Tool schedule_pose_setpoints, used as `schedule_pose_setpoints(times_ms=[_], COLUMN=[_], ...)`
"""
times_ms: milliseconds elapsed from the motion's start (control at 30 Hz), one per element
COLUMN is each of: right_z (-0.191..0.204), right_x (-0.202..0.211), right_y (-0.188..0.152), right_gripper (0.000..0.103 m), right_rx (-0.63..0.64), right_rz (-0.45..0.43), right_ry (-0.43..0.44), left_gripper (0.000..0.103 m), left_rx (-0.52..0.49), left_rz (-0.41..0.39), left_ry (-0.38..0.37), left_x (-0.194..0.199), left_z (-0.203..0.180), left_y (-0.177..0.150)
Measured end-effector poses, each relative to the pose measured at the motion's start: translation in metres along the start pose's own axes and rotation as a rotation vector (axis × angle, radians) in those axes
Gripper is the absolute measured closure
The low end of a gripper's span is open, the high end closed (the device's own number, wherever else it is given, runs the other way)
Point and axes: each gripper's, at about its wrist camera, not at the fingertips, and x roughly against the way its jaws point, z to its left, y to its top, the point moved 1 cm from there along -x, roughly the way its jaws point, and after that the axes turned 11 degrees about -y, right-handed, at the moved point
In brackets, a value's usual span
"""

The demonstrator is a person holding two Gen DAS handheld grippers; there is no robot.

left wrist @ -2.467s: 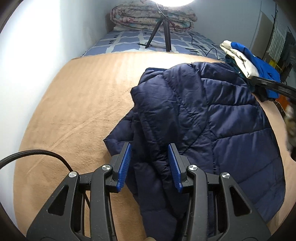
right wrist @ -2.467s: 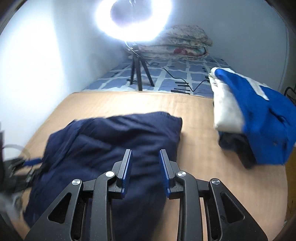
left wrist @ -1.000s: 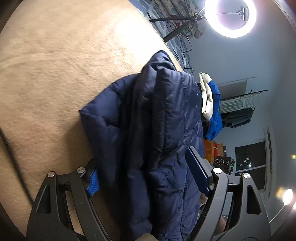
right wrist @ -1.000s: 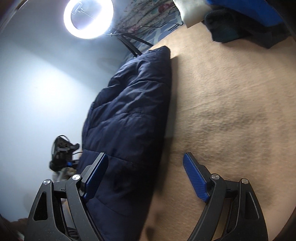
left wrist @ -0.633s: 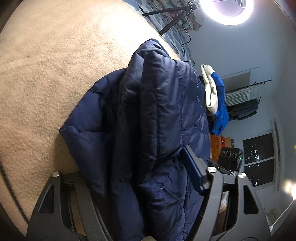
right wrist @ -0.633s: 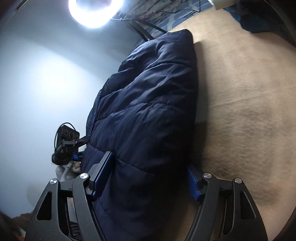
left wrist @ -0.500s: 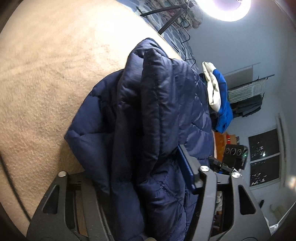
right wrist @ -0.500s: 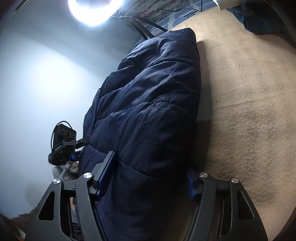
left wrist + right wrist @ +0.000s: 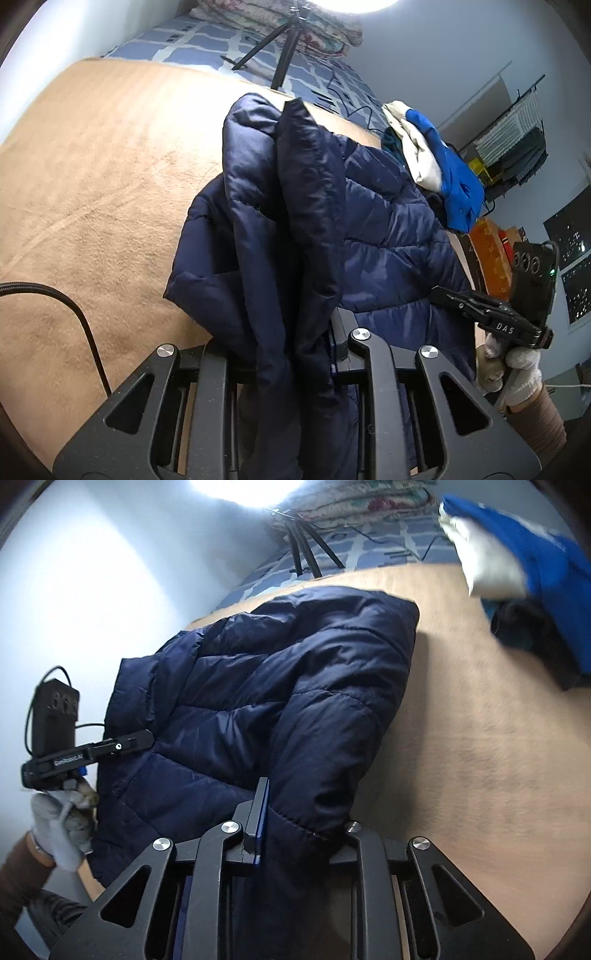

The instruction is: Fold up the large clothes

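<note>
— Jacket (image 9: 369,229), the navy quilted one: where was it, and what had the tongs got?

— It was bunched up on the tan blanket (image 9: 92,177), and both pairs of tongs were into it. The left gripper (image 9: 291,354) had closed on a thick fold at the jacket's near edge, the cloth filling the space between its two fingers and hiding the pads. The right gripper (image 9: 299,823) had likewise clamped down on a padded edge; one blue pad showed against the fabric, the other finger was buried under the quilting.

— Was the jacket lying flat?

— Not quite. From the left wrist view a ridge of it stood up from the fingers toward the far end, with the rest sloping off to the right. From the right wrist view it spread leftward across the blanket.

— And around it?

— Each view caught the other tool at the jacket's side, held in a gloved hand (image 9: 62,823). Farther off, near the blanket's far right corner, a blue and white garment (image 9: 439,170) sat on a pile of darker clothes. Beyond the blanket was a blue checked sheet (image 9: 207,40) with a tripod (image 9: 280,55) standing on it, a bright lamp above, and a folded floral quilt (image 9: 369,498) against the wall.
</note>
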Motion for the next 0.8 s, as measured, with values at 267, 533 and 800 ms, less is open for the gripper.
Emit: schedule_pose_setpoints(times_ms=[267,533,800], right_z=[-0.004,-0.019,-0.05], right_x=[0.05,0.105,0.146], right_y=[-0.012,-0.022,-0.025], right_gripper=[0.086,0.086,0.086], right_rx=[0.049,0.062,0.052], right_rz=[-0.031,-0.098,-0.157], right_ry=[-0.075,-0.161,-0.245], left_gripper=[0.083,0.083,0.083], left_rx=[-0.101,-0.209,-0.329], left_rz=[0.008,-0.013,-0.015], left_ry=[0.013,-0.001,-0.001], left_x=[0.003,-0.001,-0.031], left_z=[-0.052,-0.11,-0.169], left_y=[-0.016,-0.019,-0.007])
